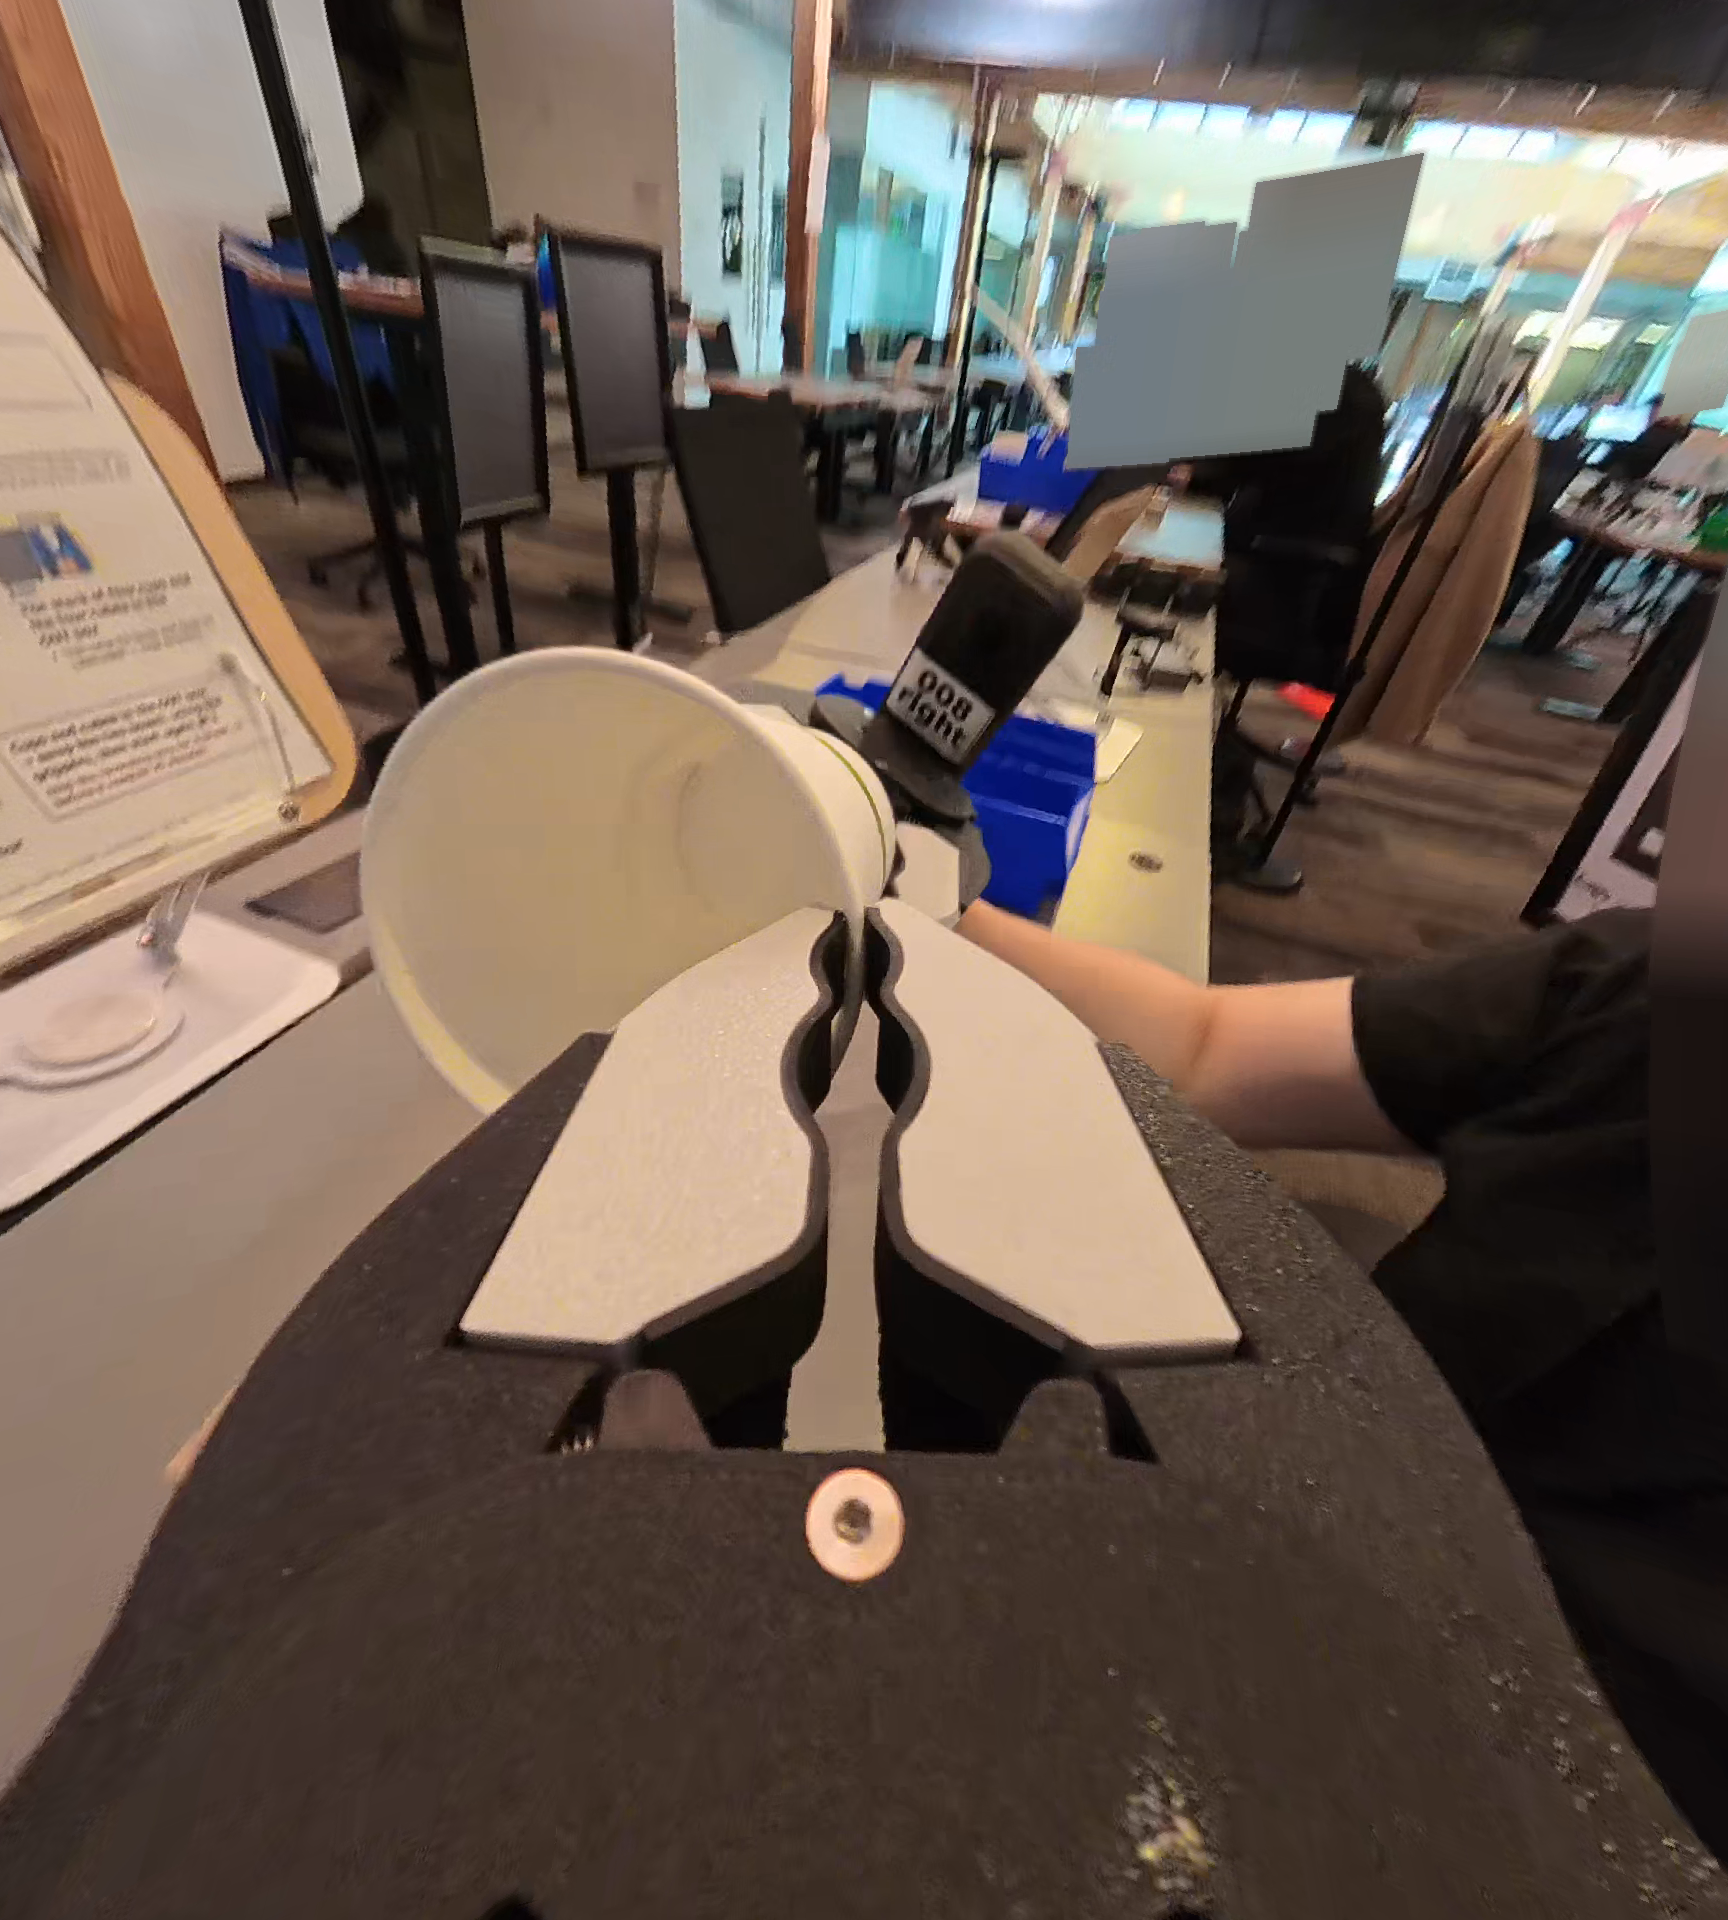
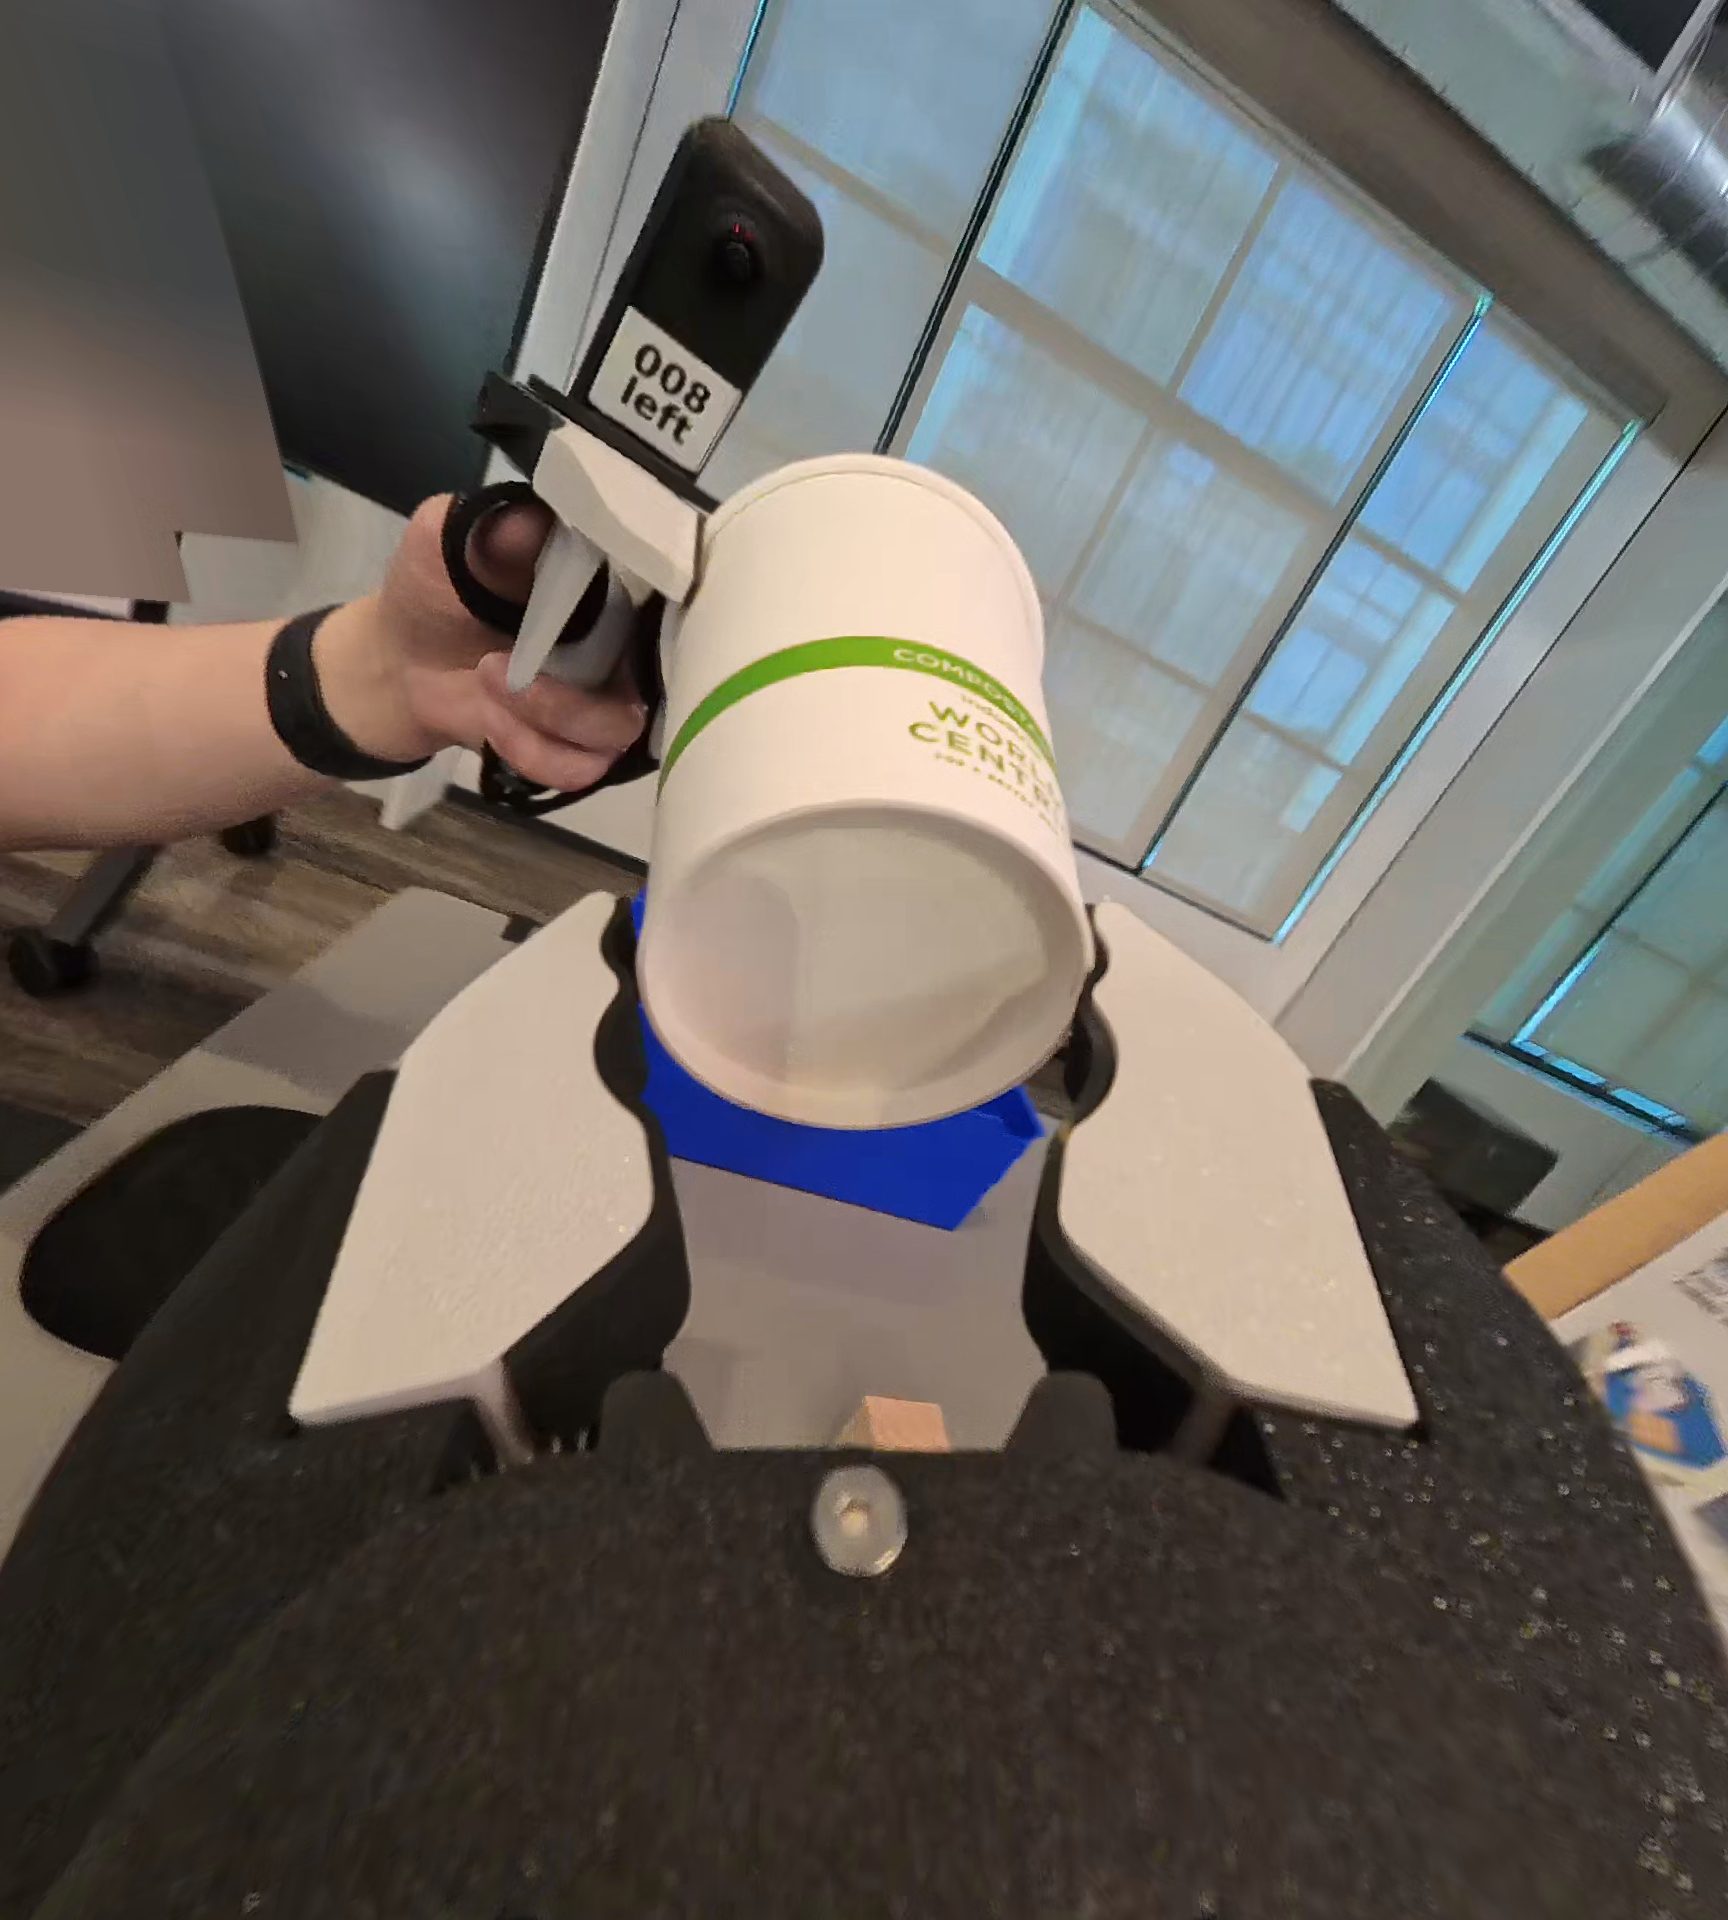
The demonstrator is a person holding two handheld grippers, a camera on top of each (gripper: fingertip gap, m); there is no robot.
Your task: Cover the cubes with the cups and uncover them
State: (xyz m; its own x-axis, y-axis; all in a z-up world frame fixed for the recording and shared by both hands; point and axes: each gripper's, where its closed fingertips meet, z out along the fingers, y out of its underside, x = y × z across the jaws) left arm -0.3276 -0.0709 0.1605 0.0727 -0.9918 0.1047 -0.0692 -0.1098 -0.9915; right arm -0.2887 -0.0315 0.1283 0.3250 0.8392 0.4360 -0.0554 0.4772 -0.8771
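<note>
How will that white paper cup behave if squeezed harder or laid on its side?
Likely light: the paper cup is held aloft by the left gripper at its rim and the right gripper at its base. Its thin open wall would probably dent under a hard squeeze. Round and tapered, it would likely roll in a curve.

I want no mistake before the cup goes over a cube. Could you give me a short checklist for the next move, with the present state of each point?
1. Left gripper pinches the rim of the white paper cup: ok.
2. Right gripper clamps the cup's base from both sides: ok.
3. Cup interior empty: ok.
4. Cup mouth faces down: not ok, it lies sideways in the air.
5. Wooden cube located: ok, but only a corner shows.
6. Cup is above that cube: cannot tell; a blue bin lies under it.
</note>
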